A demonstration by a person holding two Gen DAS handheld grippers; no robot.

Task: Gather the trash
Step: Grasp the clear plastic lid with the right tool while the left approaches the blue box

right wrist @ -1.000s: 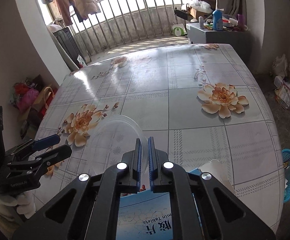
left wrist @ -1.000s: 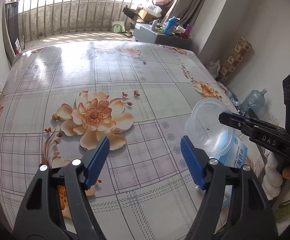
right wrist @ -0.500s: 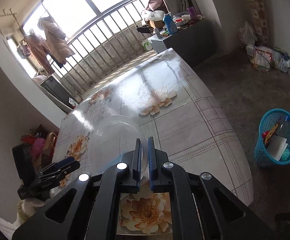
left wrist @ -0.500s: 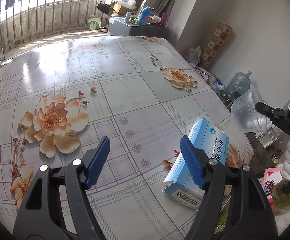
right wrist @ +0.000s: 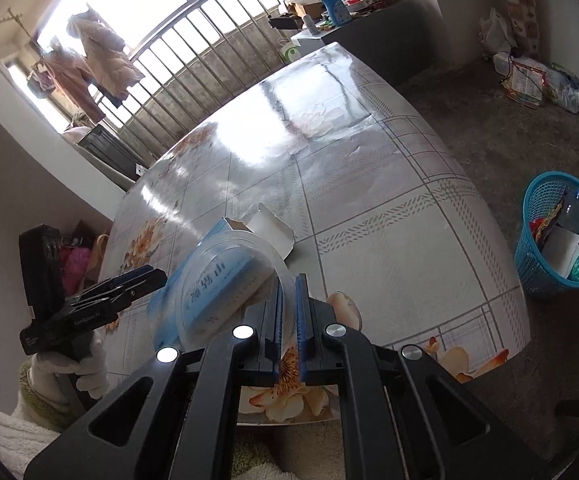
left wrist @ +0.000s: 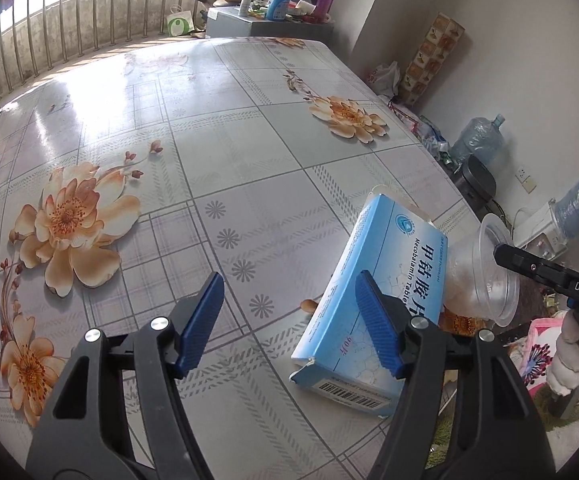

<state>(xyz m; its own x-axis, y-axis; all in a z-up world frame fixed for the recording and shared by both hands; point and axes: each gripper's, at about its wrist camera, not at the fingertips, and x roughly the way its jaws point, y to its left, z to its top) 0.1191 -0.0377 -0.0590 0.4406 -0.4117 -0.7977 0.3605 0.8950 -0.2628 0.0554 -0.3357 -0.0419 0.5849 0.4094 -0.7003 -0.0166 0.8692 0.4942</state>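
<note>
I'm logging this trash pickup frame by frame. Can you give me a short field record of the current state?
left gripper: open, empty, over the table
right gripper: shut on the clear plastic cup, pinching its rim
medicine box: blue, lying on the table near its edge, end flap open
trash basket: blue, on the floor beside the table, already holding litter

Floral table, water jug, perhaps hanging coats.
</note>
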